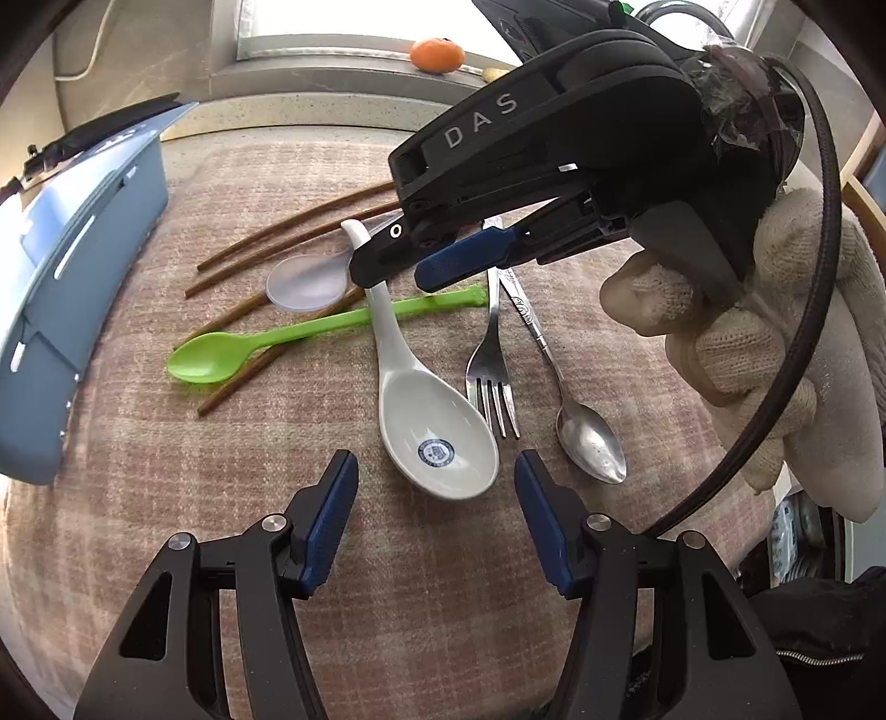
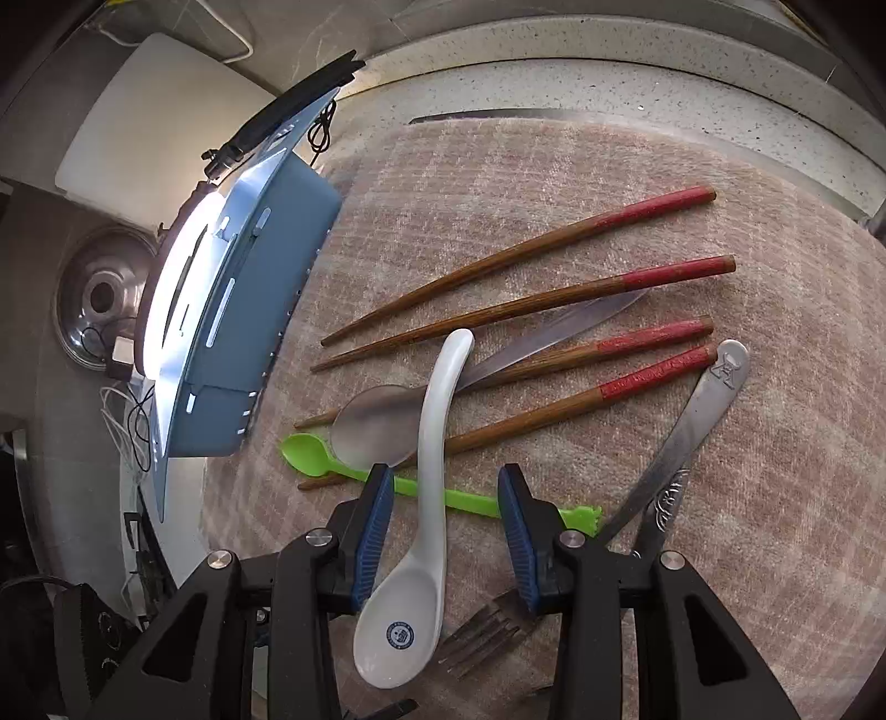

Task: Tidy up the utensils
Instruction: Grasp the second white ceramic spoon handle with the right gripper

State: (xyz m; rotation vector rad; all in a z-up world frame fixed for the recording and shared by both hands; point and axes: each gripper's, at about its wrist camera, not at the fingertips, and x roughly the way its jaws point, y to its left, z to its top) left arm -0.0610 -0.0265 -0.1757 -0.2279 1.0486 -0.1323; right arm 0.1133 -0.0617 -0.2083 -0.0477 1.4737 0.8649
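Note:
Utensils lie on a pinkish checked cloth (image 1: pixel 166 498). A white ceramic soup spoon (image 1: pixel 426 421) lies in the middle, over a green plastic spoon (image 1: pixel 232 346). A clear plastic spoon (image 1: pixel 307 282), several red-tipped wooden chopsticks (image 2: pixel 554 302), a steel fork (image 1: pixel 490 354) and a steel teaspoon (image 1: pixel 587 437) lie around it. My right gripper (image 2: pixel 446 498) is open, its jaws on either side of the white spoon's handle (image 2: pixel 434 443). It also shows in the left wrist view (image 1: pixel 398 266). My left gripper (image 1: pixel 437 471) is open and empty, just short of the white spoon's bowl.
A blue-grey slotted utensil organizer (image 1: pixel 72 277) stands at the left edge of the cloth; it also shows in the right wrist view (image 2: pixel 260 299). An orange (image 1: pixel 437 54) sits on the window ledge. A metal pot lid (image 2: pixel 102 299) lies beyond the organizer.

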